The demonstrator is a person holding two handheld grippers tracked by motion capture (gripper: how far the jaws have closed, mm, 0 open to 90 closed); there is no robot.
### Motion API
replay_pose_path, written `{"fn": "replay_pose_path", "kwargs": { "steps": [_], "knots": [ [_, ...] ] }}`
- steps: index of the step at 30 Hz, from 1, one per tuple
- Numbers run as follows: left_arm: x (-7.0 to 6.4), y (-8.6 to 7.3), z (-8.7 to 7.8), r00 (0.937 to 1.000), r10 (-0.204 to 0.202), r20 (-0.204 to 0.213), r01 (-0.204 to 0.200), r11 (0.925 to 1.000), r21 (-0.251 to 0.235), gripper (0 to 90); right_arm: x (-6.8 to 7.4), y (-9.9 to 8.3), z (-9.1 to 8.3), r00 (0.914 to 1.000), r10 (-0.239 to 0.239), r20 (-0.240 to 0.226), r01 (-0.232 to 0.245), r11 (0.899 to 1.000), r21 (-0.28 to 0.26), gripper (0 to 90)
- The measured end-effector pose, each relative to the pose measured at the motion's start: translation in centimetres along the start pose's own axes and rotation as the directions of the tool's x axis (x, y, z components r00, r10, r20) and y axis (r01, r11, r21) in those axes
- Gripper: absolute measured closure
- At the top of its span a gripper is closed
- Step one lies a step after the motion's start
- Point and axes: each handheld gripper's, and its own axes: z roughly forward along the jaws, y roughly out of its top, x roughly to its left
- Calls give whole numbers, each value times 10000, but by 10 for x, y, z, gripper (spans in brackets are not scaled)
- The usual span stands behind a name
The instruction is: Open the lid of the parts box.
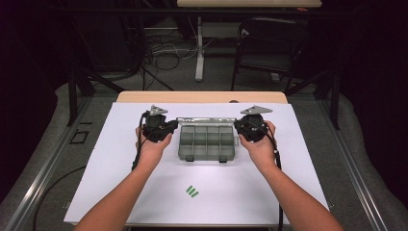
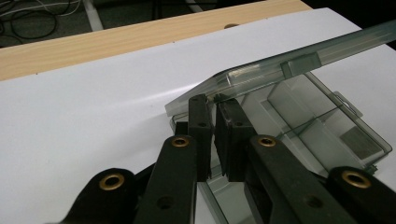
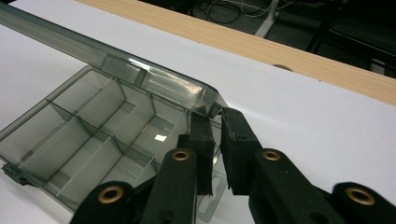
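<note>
Now you've got the left gripper [image 2: 212, 105] and right gripper [image 3: 214, 119] nearly closed at either end of the compartment box's [image 1: 206, 142] raised lid [image 3: 140, 74], its long axis spanning between them.

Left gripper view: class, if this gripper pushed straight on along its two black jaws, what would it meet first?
Probably the corner of the raised lid of the clear grey plastic compartment box, right at the left gripper tips. The jaws stand nearly closed; contact is hard to judge.
</note>
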Motion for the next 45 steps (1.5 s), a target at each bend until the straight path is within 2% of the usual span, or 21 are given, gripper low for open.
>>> {"fn": "replay_pose_path", "kwargs": {
  "steps": [3,9,17,24,34,45],
  "knots": [
    [0,1,1,10000,-8,-62,7,10000,-18,852,0,1,1,10000,9,44,-9,10000,18,837],
    [0,4,3,9994,-275,-211,271,9995,-158,860,-1,7,2,9998,96,177,-97,9999,41,846],
    [0,11,5,9980,-441,-459,437,9990,-106,872,-2,13,6,9987,378,330,-378,9993,6,857],
    [-1,17,9,9956,-678,-646,670,9977,-137,877,-2,18,9,9980,403,496,-406,9992,47,863],
    [2,23,12,9954,-629,-725,620,9980,-138,881,-3,17,12,9976,475,512,-470,9988,-104,834],
    [2,29,16,9942,-529,-933,524,9986,-84,886,-2,13,25,9956,624,703,-620,9980,-87,800]
  ]
}}
